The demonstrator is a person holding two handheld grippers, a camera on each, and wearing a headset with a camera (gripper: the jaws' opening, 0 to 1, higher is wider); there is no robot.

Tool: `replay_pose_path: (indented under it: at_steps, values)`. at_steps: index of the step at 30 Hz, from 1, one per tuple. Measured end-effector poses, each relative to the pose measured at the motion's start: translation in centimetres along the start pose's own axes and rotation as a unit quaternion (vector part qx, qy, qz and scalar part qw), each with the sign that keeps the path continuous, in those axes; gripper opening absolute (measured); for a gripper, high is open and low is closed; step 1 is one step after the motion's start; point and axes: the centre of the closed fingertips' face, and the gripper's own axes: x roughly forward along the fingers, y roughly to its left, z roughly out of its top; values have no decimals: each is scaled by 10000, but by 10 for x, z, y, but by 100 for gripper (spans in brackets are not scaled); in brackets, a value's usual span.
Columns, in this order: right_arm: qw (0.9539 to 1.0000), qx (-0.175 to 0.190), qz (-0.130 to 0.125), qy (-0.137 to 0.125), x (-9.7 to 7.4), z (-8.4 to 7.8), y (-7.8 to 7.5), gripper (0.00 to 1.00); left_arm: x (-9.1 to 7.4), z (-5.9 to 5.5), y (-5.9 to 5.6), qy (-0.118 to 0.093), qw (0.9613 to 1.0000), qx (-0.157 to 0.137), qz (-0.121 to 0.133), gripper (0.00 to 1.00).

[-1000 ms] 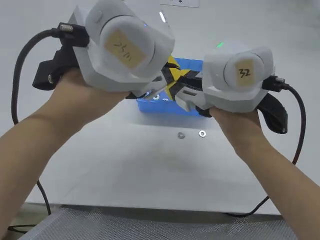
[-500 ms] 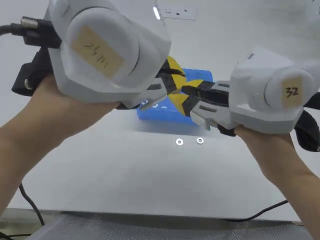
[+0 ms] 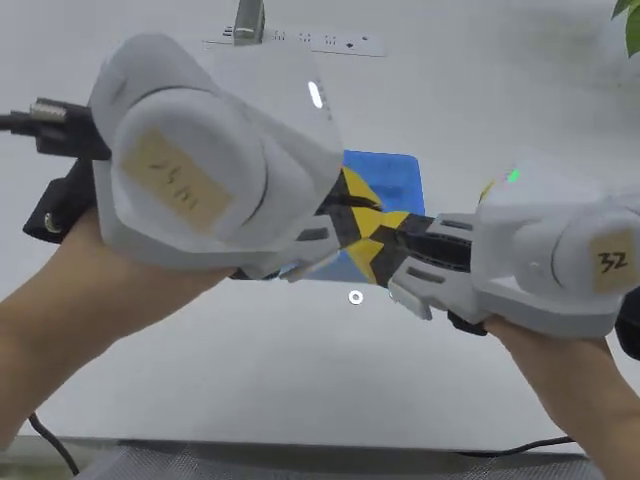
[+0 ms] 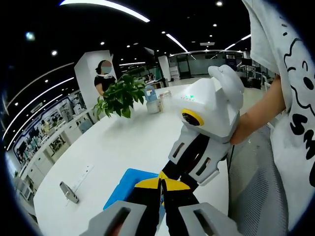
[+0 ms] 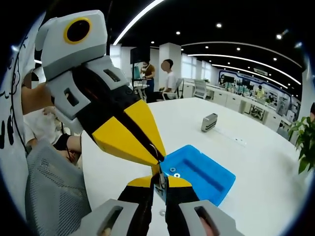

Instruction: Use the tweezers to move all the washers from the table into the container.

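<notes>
The small silver washer [image 3: 355,297], lying on the white table [image 3: 250,380] just beside the blue plastic container [image 3: 392,178], could be flicked away if the thin grey tweezers [image 5: 158,172], apparently pinched in the closed right gripper [image 5: 160,184], slip. The left gripper [image 4: 161,184], jaws pressed together, is held tip to tip against it above the table.

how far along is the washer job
Done: two washers lie in the blue container. In hand: the right gripper is shut on what look like tweezers, tip to tip with the left gripper. Left: at least one washer on the table.
</notes>
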Motion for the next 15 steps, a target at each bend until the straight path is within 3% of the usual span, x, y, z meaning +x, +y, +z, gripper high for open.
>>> replay_pose_path:
  at_steps: [4,9,10,15]
  values:
    - [10000,48,36,30,-1,-4,3,4,2,0,-2,11,10000,-41,-51,0]
    - [9999,61,37,81,0,-9,4,4,0,-3,5,93,9998,-178,-30,0]
    - [9999,39,30,105,0,-11,4,4,5,-7,-1,132,9996,-242,-21,0]
    - [9999,-14,16,145,-1,-13,5,4,6,-5,-6,72,9989,-459,-77,0]
